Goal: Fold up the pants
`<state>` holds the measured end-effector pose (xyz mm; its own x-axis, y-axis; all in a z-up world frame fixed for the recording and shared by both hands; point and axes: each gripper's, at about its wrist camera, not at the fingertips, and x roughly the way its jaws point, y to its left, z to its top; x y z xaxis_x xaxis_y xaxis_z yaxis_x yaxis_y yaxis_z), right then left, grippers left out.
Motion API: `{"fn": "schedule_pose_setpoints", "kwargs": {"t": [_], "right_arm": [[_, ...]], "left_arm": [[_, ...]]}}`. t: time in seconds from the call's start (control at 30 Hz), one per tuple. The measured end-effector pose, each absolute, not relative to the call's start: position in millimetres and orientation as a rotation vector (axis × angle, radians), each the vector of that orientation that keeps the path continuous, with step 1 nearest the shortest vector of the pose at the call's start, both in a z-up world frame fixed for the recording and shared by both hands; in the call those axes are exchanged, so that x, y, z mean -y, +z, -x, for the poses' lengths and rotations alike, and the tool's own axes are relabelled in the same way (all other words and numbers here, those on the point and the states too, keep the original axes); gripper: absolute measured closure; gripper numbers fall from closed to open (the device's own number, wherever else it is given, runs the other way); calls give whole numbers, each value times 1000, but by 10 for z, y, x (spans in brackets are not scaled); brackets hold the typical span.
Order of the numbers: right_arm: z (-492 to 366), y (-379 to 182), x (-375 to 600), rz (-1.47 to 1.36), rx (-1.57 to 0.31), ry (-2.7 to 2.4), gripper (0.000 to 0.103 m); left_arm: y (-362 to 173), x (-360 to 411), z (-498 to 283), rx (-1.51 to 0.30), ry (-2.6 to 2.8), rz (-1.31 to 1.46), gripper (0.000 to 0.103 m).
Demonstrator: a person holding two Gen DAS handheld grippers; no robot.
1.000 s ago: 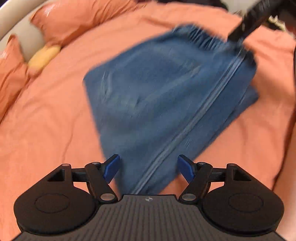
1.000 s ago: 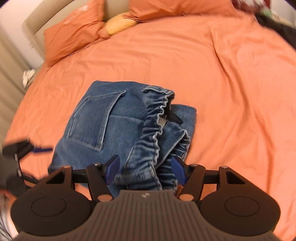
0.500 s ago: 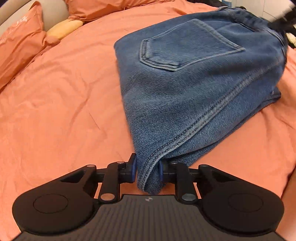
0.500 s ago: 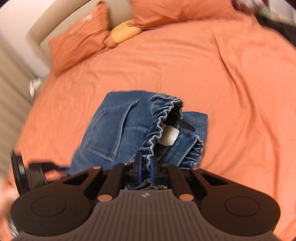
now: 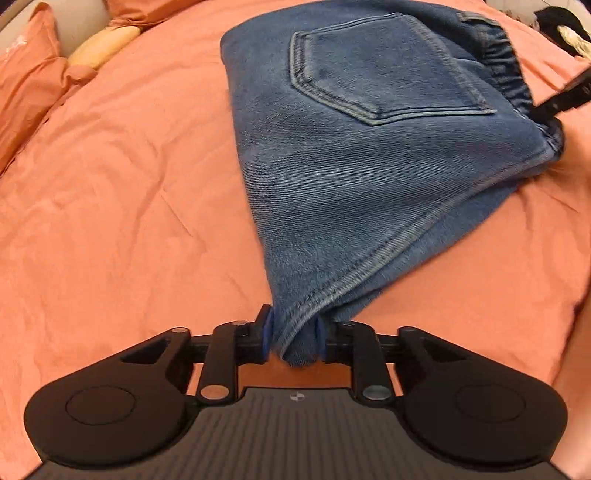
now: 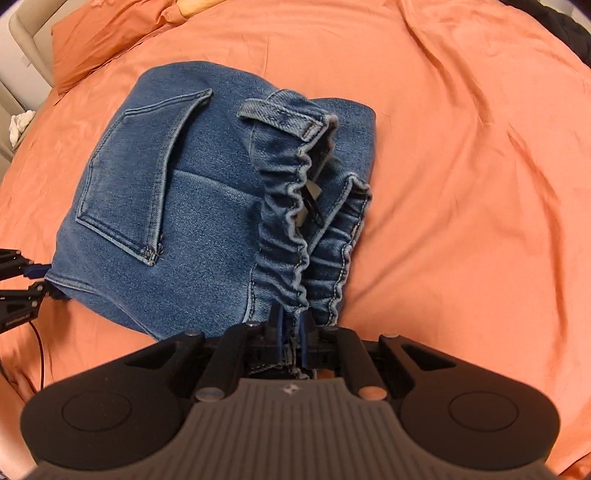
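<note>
Both my hand-held grippers are now clamping the folded pants on the bed.

My left hand-held gripper [image 5: 293, 338] is pinching the pants [image 5: 369, 147] at a seam corner, my right hand-held gripper [image 6: 291, 332] the waistband; both were gaping a second ago.

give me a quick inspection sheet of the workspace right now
surface: orange bedsheet, wrinkled
job's things: folded blue jeans, back pocket up
clutter: white cloth off the bed's edge
grippers: left hand-held gripper shut on the jeans' corner; right hand-held gripper shut on the elastic waistband
cables: red cable by the left hand-held gripper
surroundings: orange pillows, yellow cushion, dark items
</note>
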<state>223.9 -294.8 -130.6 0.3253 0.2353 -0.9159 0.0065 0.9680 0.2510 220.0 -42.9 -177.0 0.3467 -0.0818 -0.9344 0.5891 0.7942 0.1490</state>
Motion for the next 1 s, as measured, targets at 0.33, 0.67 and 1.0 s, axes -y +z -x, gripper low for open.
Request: {"fn": "schedule_pose_setpoints", "kwargs": {"t": [0.33, 0.67, 1.0], "right_arm": [[-2184, -841, 3388, -462, -1072, 155, 43], [-2626, -1400, 3718, -911, -1053, 127, 59], [-2849, -590, 3435, -584, -808, 416, 90]], "left_arm": [[-1163, 586, -2280, -1038, -482, -527, 58], [-1235, 805, -2787, -1036, -413, -334, 55], [-1296, 835, -2932, -1015, -382, -259, 55]]}}
